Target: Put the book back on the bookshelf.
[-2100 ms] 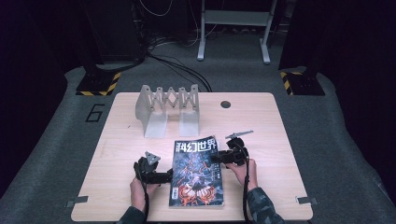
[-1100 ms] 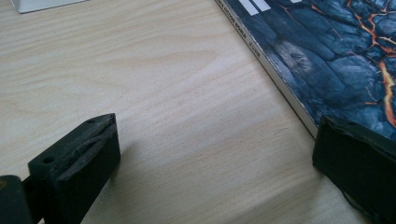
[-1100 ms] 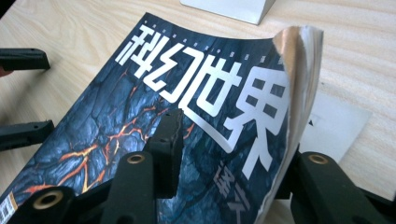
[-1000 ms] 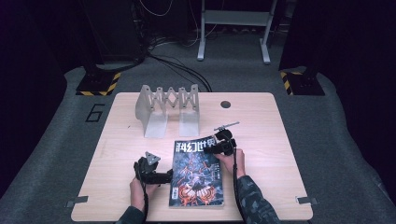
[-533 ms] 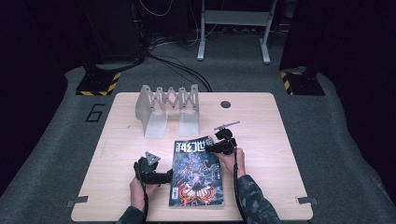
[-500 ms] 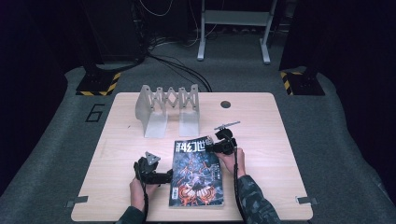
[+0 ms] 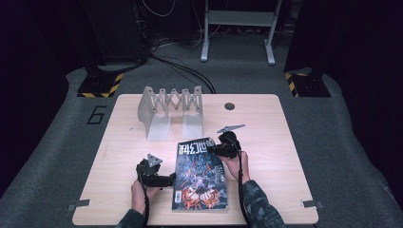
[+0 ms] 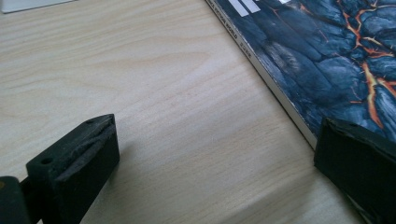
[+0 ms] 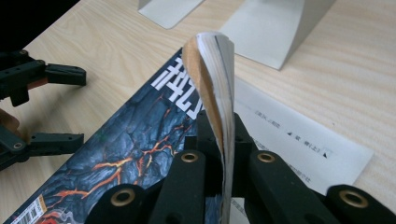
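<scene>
A magazine [image 7: 199, 178] with a dark lava-pattern cover lies flat near the table's front edge. My right gripper [image 7: 212, 149] is at its far right corner, shut on a bundle of cover and pages. Its jaws have just been closing on them. In the right gripper view the pinched pages [image 9: 215, 70] curl upward between the jaws of the right gripper [image 9: 219, 154], above the cover [image 9: 130, 154], baring a white inner page [image 9: 299, 135]. My left gripper [image 7: 170, 180] rests open at the magazine's left edge. Its jaws straddle bare wood beside the spine [image 8: 275, 88], left gripper [image 8: 215, 154].
A grey expanding bookend rack [image 7: 171, 109] stands upright at the back of the wooden table [image 7: 266, 123], just beyond the magazine; its plates [image 9: 280, 28] rise close behind the lifted pages. A round cable hole [image 7: 230, 106] sits at the back. The left gripper [image 9: 83, 106] shows across the magazine.
My right hand shifted left and away from the magazine's right edge to its far right corner. The left hand has stayed put.
</scene>
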A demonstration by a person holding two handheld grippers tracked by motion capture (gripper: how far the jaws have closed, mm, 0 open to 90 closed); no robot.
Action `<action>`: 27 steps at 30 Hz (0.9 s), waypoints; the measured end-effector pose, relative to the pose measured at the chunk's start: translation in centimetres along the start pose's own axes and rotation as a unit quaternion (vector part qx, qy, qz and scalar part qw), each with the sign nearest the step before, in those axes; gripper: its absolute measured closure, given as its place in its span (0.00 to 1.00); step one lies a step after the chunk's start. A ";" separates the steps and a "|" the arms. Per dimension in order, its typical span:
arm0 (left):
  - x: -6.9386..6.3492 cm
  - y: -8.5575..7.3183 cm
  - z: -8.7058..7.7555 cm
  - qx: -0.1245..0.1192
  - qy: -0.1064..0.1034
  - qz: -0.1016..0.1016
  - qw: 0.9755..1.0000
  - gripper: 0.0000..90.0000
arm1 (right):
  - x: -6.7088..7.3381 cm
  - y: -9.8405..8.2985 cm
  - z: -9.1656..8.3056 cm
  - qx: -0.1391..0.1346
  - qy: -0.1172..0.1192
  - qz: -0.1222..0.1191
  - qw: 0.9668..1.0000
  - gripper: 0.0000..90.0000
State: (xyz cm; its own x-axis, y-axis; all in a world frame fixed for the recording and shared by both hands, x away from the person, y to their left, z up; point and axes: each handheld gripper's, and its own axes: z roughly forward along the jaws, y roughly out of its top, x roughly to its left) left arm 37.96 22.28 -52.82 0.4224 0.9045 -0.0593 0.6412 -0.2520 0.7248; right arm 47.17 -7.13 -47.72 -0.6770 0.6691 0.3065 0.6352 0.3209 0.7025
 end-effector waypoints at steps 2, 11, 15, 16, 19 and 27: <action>0.1 0.3 -0.2 0.001 -0.026 -0.015 1.000 0.00 | 0.7 0.2 -0.3 -0.004 -0.002 -0.014 1.000 0.98; -0.4 1.6 -0.1 0.009 -0.058 -0.018 0.998 0.00 | 2.0 0.5 -1.3 -0.035 -0.002 -0.038 0.999 0.98; -0.9 2.2 0.2 0.014 -0.078 -0.015 0.997 0.02 | 2.5 0.6 -1.9 -0.047 -0.003 -0.042 0.998 0.98; -0.9 2.2 0.2 0.014 -0.078 -0.015 0.997 0.04 | 2.5 0.6 -1.9 -0.047 -0.003 -0.042 0.998 0.98; -1.3 2.7 0.6 0.016 -0.101 -0.014 0.995 0.04 | 3.0 0.7 -2.4 -0.056 -0.005 -0.055 0.997 0.98; -2.2 3.5 1.7 0.034 -0.130 -0.011 0.991 0.07 | 3.8 0.9 -3.2 -0.070 -0.005 -0.071 0.995 0.98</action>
State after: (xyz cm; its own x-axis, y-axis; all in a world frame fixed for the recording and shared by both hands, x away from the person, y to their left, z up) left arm 40.38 18.84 -51.29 0.5524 0.7934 -0.2556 0.6901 -0.2632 0.6742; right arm 43.98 -6.41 -43.90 -0.7526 0.6298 0.1923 0.4750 0.3168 0.8210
